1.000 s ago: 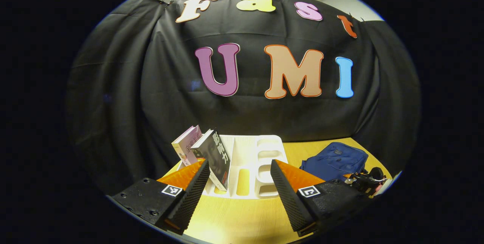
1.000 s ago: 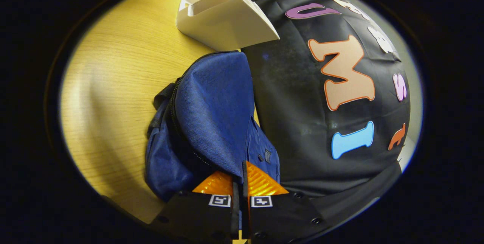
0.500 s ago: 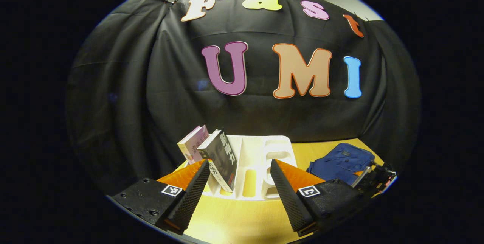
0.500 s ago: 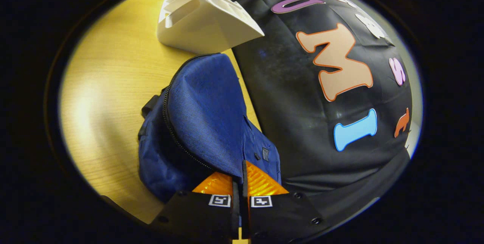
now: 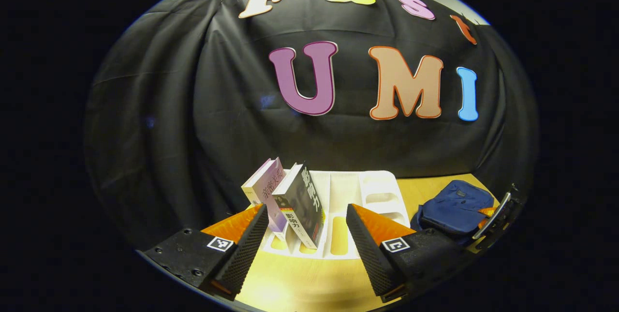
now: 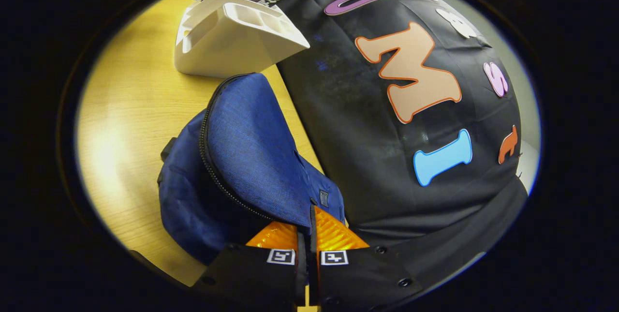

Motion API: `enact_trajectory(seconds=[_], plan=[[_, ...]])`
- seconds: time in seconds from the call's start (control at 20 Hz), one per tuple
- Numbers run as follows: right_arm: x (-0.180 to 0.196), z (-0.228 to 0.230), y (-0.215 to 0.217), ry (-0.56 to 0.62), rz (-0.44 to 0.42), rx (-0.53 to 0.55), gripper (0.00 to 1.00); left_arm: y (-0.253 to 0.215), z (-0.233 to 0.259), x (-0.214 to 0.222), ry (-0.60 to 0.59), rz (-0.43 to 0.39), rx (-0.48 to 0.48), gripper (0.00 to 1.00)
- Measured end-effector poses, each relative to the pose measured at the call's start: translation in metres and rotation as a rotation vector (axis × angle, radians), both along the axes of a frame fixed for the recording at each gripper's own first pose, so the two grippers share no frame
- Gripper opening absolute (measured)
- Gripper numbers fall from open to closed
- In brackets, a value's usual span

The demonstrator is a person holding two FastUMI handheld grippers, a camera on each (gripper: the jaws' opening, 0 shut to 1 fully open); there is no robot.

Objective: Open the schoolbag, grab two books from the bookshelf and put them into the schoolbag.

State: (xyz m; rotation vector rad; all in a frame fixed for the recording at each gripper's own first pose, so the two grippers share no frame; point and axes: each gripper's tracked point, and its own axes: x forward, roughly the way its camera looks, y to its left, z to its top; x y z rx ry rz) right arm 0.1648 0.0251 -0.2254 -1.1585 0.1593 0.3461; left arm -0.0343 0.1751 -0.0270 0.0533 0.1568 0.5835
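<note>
- The white bookshelf [image 5: 353, 196] stands on the wooden table [image 5: 309, 283], close to the black cloth wall, and it is the landmark for the places below.
- Two books stand in the left slots of the bookshelf. The pale purple book [image 5: 267, 190] is on the outer left, and the dark book [image 5: 303, 205] leans just beside it, on its right.
- The left gripper [image 5: 307, 242] is in front of the bookshelf with its fingers spread wide apart and nothing between them. The dark book shows in the gap, farther off and not touched.
- The blue schoolbag [image 5: 457, 207] lies on the table just to the right of the bookshelf.
- In the right gripper view, the schoolbag [image 6: 242, 157] is near the bookshelf [image 6: 232, 41], and its top flap is raised along the zipper, so a dark opening shows under it.
- The right gripper [image 6: 308, 234] is on the side of the schoolbag away from the bookshelf. Its fingers are pressed together on the edge of the flap; it seems both fingers pinch the fabric, although the contact itself is mostly hidden.
- In the left gripper view, part of the other gripper [image 5: 493, 213] shows at the right side of the schoolbag.
</note>
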Motion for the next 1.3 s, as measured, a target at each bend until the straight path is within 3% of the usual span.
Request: enact_trajectory(seconds=[0.25, 0.45, 0.95, 1.3], plan=[[-0.007, 0.012, 0.001, 0.004, -0.048, 0.013, 0.03, 0.037, -0.003, 0.021, 0.005, -0.035, -0.116, 0.95], [-0.014, 0.014, 0.006, 0.003, -0.080, 0.008, 0.03, 0.070, -0.010, 0.038, 0.074, -0.067, -0.145, 0.95], [-0.030, 0.020, 0.010, -0.017, -0.150, -0.015, 0.06, 0.092, -0.059, 0.065, 0.414, -0.191, -0.370, 0.92], [-0.047, 0.020, 0.015, -0.028, -0.187, -0.025, 0.03, 0.079, -0.074, 0.076, 0.640, -0.280, -0.443, 0.88]])
